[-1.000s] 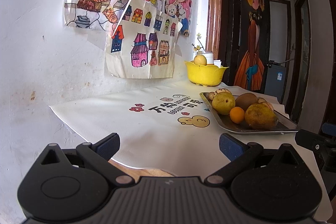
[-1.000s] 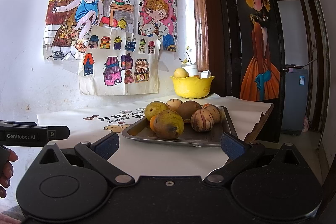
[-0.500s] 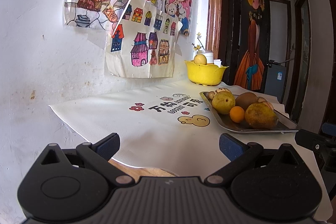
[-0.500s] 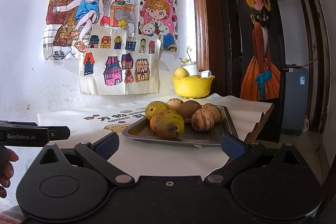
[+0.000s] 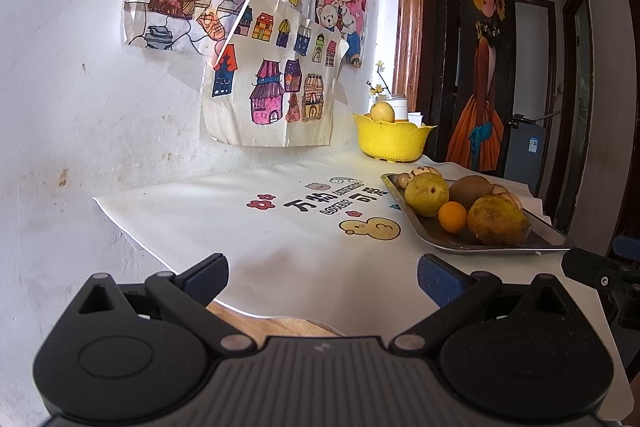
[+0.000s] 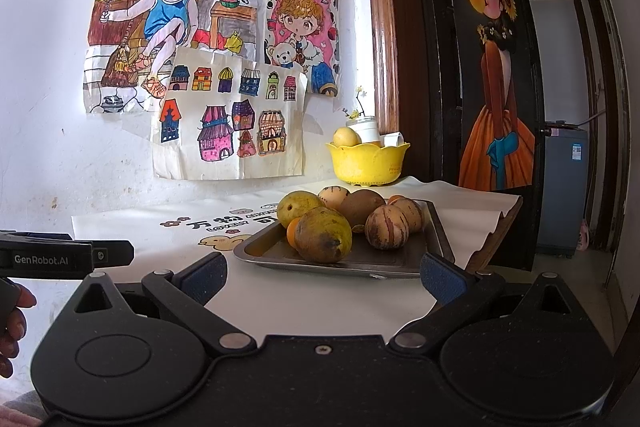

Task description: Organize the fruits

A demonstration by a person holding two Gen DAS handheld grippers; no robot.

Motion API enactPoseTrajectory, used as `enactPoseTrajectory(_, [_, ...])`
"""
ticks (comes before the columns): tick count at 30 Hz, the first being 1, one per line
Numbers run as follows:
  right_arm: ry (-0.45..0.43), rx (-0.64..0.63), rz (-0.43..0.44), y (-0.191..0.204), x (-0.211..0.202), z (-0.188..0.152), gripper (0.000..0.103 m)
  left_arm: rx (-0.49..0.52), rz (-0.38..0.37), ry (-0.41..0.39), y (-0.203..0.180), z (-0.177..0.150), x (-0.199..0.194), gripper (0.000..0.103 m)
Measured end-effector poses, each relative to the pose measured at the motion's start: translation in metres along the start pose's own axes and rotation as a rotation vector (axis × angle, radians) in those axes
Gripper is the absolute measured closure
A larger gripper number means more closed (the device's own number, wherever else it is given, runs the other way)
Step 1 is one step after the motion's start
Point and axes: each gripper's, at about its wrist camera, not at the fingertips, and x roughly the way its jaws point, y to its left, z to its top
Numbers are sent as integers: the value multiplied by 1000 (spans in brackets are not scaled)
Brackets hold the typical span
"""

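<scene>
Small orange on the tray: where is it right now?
In the right wrist view the small orange sits on the metal tray, at its left, wedged between the two pears; in the left wrist view it faces the camera.

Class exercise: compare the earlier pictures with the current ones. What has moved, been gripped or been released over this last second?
Nothing visibly changed. Both grippers, left and right, stay open and empty short of the metal tray; the fruits on it and the yellow bowl lie as before.
</scene>
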Motion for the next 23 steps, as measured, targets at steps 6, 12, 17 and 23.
enactPoseTrajectory(6, [1,0,0,0,0,0,0,30,19,8,-5,-1,-3,0])
enactPoseTrajectory(12, [0,-1,-1,1,0,0,0,54,11,3,-10,1,-5,0])
enactPoseTrajectory(17, [2,1,-3,2,0,0,0,48,9,6,-10,1,-5,0])
enactPoseTrajectory(23, [1,-1,-2,2,0,1,0,38,11,9,-8,2,-5,0])
